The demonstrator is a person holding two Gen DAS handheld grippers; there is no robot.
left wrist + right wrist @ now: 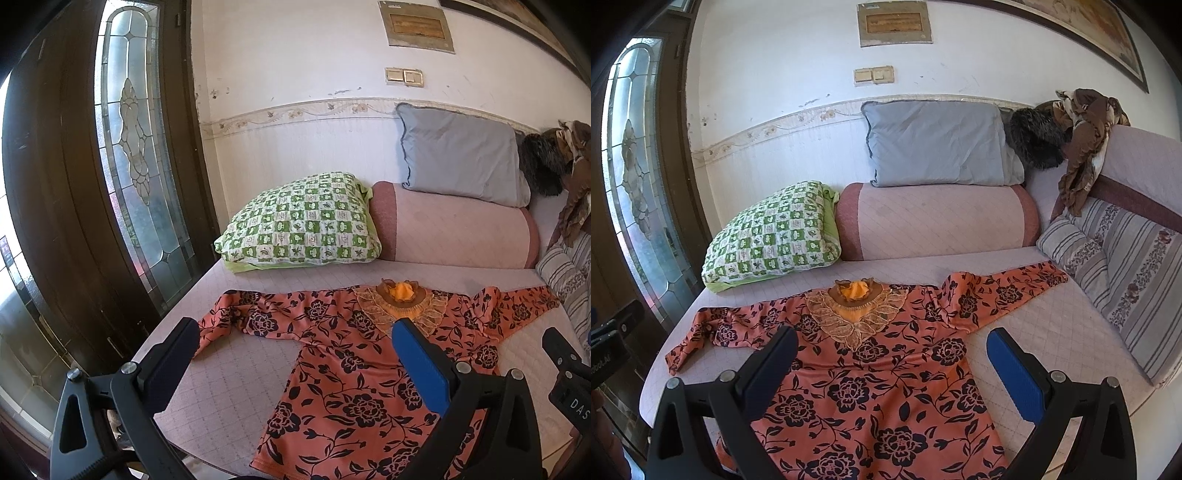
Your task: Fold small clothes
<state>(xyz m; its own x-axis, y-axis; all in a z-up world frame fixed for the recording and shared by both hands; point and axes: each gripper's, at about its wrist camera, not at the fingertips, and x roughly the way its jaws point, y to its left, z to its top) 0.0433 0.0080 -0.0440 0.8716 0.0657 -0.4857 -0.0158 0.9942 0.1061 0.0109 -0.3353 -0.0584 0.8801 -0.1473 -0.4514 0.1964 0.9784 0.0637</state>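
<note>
**Top spread flat, fold not yet begun**

Quilted pink daybed [1052, 332] fills both views, and the floral top [871, 387] lies face-up on it, hem toward the cameras, collar [855, 291] away, both sleeves stretched out sideways.

Nearest the lens, the left gripper [295, 358] hovers over the top's left half, jaws wide apart and holding nothing; the bare bed and the left sleeve [236, 317] show between them. The right gripper [892, 362] hangs over the body of the top, jaws likewise wide apart and empty. Neither seems to touch the cloth. Both point forward and slightly down along the bed, side by side.

By the look of it, this is the start: the garment is laid out and no fold has been made. The next move likely calls for each gripper to drop to a sleeve or side edge, pinch only the top layers, and carry them inward across the body without dragging the whole piece.

Farther back sit a green checked pillow [772, 236], a pink bolster [938, 221] and a grey pillow [934, 144] against the wall; a striped cushion [1126, 280] leans at the right.
</note>
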